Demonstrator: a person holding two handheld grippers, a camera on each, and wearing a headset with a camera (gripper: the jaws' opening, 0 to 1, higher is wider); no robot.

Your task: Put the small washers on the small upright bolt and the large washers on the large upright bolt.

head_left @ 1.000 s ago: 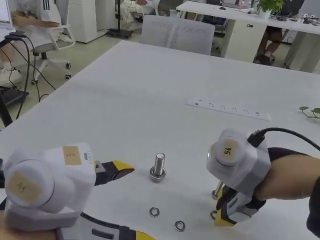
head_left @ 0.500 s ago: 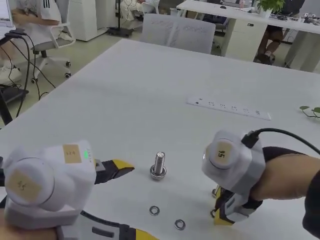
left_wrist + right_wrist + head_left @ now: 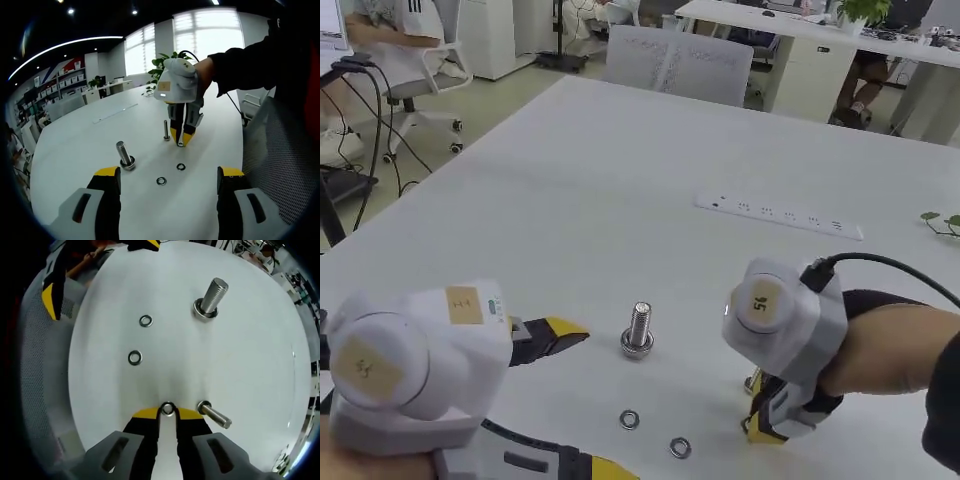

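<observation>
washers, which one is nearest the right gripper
The washer between the tips of the right gripper, beside the small bolt; the other two lie farther off.

The table is looked down on from the head view. The left gripper view is aimed low across it, the right gripper view steeply down, close. The large bolt and two washers are shared by all.

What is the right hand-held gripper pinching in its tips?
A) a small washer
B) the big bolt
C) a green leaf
A: a small washer sits between the tips of the right hand-held gripper, right beside the small bolt, while the big bolt stands apart.
</observation>
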